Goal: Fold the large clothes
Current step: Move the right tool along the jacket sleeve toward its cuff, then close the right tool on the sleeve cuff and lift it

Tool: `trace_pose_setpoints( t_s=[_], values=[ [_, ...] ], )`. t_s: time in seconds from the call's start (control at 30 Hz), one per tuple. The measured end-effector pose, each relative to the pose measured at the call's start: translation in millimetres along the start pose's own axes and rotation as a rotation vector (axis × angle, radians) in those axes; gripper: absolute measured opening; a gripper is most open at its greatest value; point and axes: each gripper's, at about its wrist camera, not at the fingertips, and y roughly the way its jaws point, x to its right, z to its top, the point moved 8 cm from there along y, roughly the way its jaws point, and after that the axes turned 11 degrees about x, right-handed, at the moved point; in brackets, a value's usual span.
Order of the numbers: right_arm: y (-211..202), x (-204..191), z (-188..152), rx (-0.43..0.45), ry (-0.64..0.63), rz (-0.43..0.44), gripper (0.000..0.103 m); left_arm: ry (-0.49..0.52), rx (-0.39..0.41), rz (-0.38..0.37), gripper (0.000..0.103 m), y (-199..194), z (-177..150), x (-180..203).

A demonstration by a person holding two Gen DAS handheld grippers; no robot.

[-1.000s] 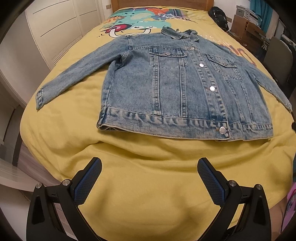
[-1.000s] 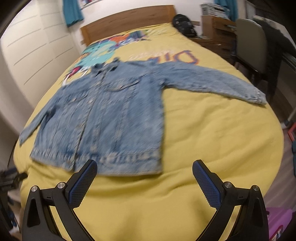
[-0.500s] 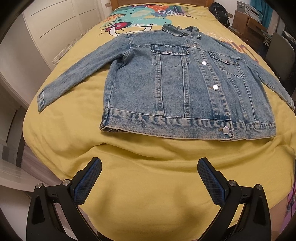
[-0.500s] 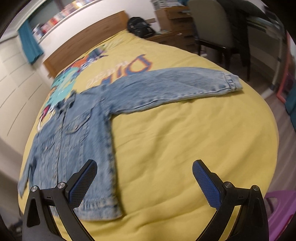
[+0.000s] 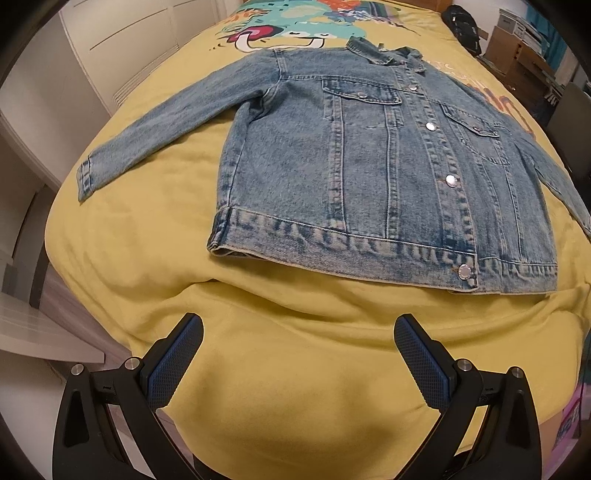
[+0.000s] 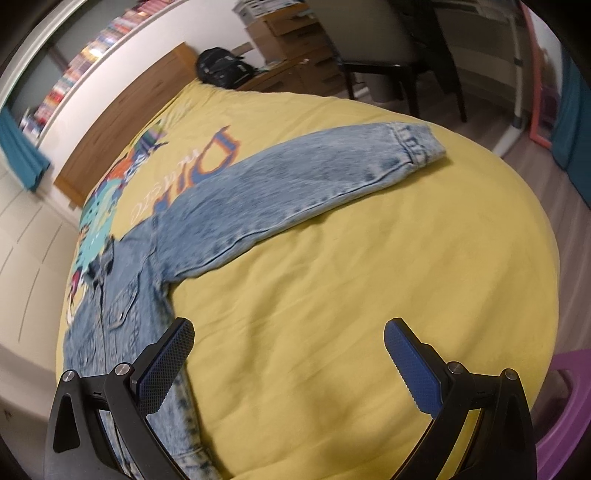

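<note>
One denim jacket lies flat and face up on the bed, buttoned, collar toward the headboard and hem toward the foot. Its two sleeves are spread out to either side: the left sleeve angles toward the bed's edge by the white wardrobe, and the right sleeve runs across the cover to the opposite edge, cuff flat. Nothing rests on the garment. The left tongs are spread wide and empty, over bare cover short of the hem. The right tongs are likewise spread wide and empty, over bare cover below the right sleeve, with one blue pad over the jacket's side edge in view; contact cannot be judged. The bed cover is yellow with a cartoon print and lettering near the head. A black backpack sits at the head corner beside wooden drawers. A dark chair stands near the right side. A purple item is on the wood floor at the foot. A bookshelf runs above the headboard.
</note>
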Motion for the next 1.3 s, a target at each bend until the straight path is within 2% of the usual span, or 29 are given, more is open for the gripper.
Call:
trace_pose_setpoints(
  t_s=[0.47,0.73,0.9,1.03,1.2,1.3],
  values=[
    [32.4,46.8,13.0,-0.031,0.211,0.033,0.103,-0.026,-0.032,0.029,0.102,5.3,1.8,-5.3],
    [48.5,63.0,15.8,-0.042,0.289,0.06,0.102,-0.037,-0.05,0.075,0.102,9.5,0.0,-13.0],
    [56.2,70.3,29.4,-0.02,0.327,0.071,0.102,-0.042,-0.068,0.085,0.102,14.4,-1.2,-15.5],
    [63.5,78.9,47.4,0.008,0.367,0.073,0.098,-0.039,-0.077,0.091,0.102,17.3,-1.1,-15.0],
    [77.4,95.0,67.3,0.041,0.461,0.08,0.084,-0.043,-0.089,0.102,0.102,21.8,-0.1,-17.2],
    [87.7,105.2,80.3,0.063,0.526,0.088,0.081,-0.047,-0.096,0.106,0.102,23.3,1.2,-19.5]
  ],
)
